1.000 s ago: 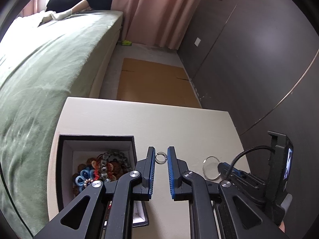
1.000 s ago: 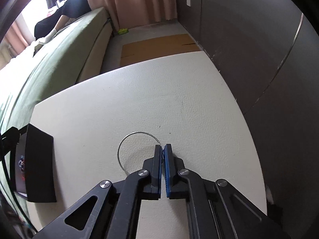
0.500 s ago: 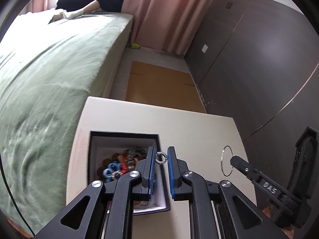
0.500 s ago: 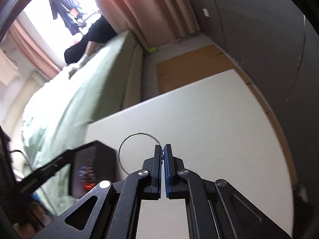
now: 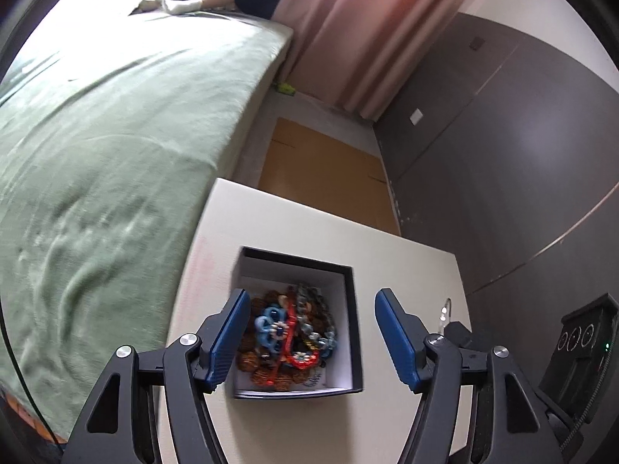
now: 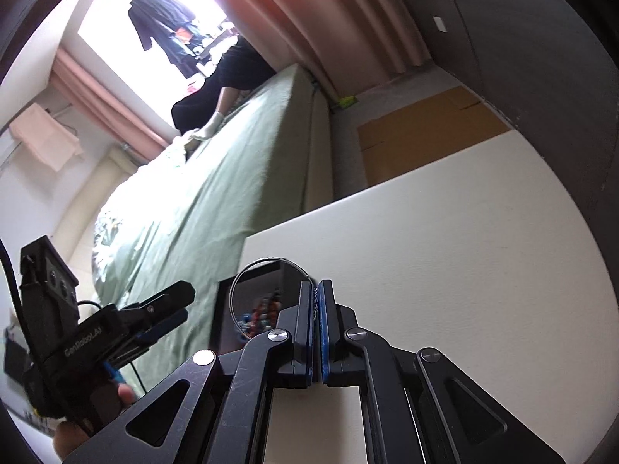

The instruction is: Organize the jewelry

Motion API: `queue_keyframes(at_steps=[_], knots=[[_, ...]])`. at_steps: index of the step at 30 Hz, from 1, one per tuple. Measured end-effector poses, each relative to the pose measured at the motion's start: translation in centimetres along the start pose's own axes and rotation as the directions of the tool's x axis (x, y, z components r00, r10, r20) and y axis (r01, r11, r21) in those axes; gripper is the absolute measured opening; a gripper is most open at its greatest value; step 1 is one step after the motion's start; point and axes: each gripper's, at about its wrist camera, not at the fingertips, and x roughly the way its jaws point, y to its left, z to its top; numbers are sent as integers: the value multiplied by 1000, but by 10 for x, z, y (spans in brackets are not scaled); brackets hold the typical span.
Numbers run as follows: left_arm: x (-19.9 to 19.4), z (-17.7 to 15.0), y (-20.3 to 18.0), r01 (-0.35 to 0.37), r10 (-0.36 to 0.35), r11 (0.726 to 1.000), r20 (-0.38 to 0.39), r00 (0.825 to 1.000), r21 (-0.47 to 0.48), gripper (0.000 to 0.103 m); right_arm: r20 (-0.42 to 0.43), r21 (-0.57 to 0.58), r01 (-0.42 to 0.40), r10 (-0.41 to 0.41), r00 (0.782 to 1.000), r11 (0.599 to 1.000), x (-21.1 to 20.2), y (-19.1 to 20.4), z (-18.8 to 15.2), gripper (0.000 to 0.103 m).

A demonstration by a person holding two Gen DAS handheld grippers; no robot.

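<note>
A black jewelry box (image 5: pixel 348 324) with a white inside stands on the white table (image 5: pixel 402 255). It holds a heap of beaded jewelry (image 5: pixel 288 332) in red, blue and brown. My left gripper (image 5: pixel 309 332) is open and empty, its jaws spread wide above the box. The small ring it held does not show. My right gripper (image 6: pixel 316 294) is shut on a thin silver hoop bracelet (image 6: pixel 247 270) and holds it in the air beside the box (image 6: pixel 224 309). The hoop shows edge-on in the left wrist view (image 5: pixel 445 309).
A bed with a green cover (image 5: pixel 116 123) runs along the table's left side. A dark wall (image 5: pixel 503 154) stands to the right. A cardboard sheet (image 5: pixel 325 162) lies on the floor beyond the table. The left gripper's body (image 6: pixel 93 340) is at the lower left of the right wrist view.
My left gripper moved over the box and opened; the small ring is gone from its jaws. My right gripper lifted the hoop off the table and carried it toward the box.
</note>
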Motion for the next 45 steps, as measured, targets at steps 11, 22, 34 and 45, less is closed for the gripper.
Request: queue_keyframes(at_steps=[11,22,34,45], knots=[[-19,14,40,-15,19,996,46,999,-88,68,3,-29,-95,95,995,995,11,25,-1,4],[-15,31,55,-23,30,993,62,998,-114,68,-54,23,-173,174,983,985,52,34,1,5],[-23,31,53,-30,37,996,84,996,-83,68,-151,63,-144,152,977,988,62,28,-10,57],[-38,13,22,-50,49,999,93,994,8,68,-37,15,-15,16,999,1000,-14,9,-2,65]])
